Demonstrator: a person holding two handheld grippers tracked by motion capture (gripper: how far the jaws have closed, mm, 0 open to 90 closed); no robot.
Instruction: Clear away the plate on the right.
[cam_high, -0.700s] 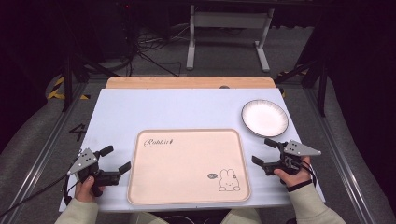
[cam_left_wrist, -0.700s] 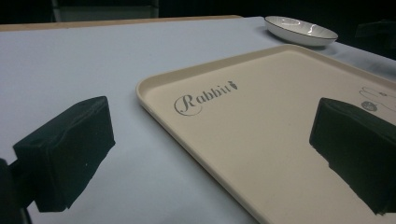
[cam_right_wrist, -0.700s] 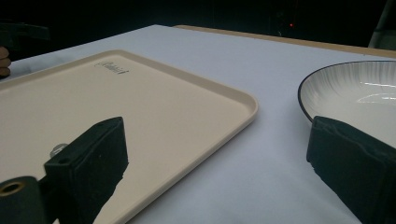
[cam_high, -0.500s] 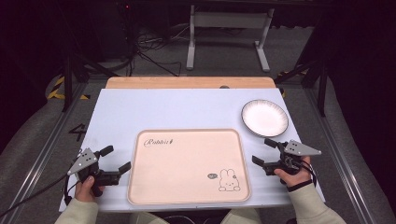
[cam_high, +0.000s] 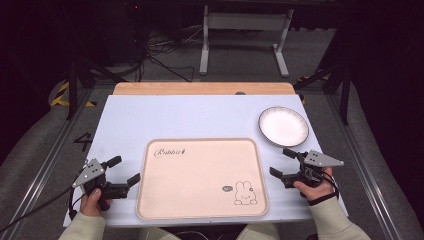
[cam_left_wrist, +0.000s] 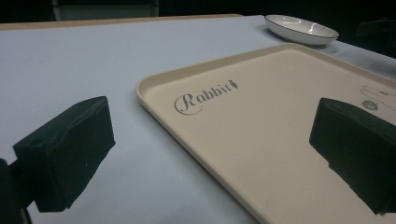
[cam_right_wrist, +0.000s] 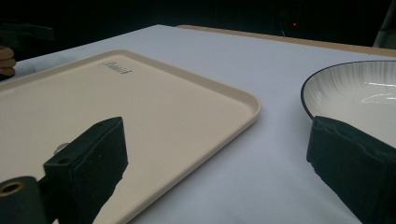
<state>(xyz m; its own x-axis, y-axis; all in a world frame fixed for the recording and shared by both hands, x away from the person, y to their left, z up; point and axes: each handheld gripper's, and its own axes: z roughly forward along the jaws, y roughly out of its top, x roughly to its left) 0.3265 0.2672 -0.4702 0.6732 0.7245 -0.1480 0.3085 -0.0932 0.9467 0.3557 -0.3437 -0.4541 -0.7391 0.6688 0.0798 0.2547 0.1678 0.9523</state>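
Both grippers, left (cam_high: 120, 171) and right (cam_high: 284, 161), are hovering wide open and empty beside the tray (cam_high: 200, 210) lying mid-table; it is probably light, stiff and slick, best pinched at its raised side rims.

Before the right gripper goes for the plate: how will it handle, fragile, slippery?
The plate looks like glazed ceramic, with a shine in the right gripper view, so probably stiff, slick and breakable. Its thin raised rim should suit an edge pinch. It sits low and flat on the table, so a push likely slides it, not tips it.
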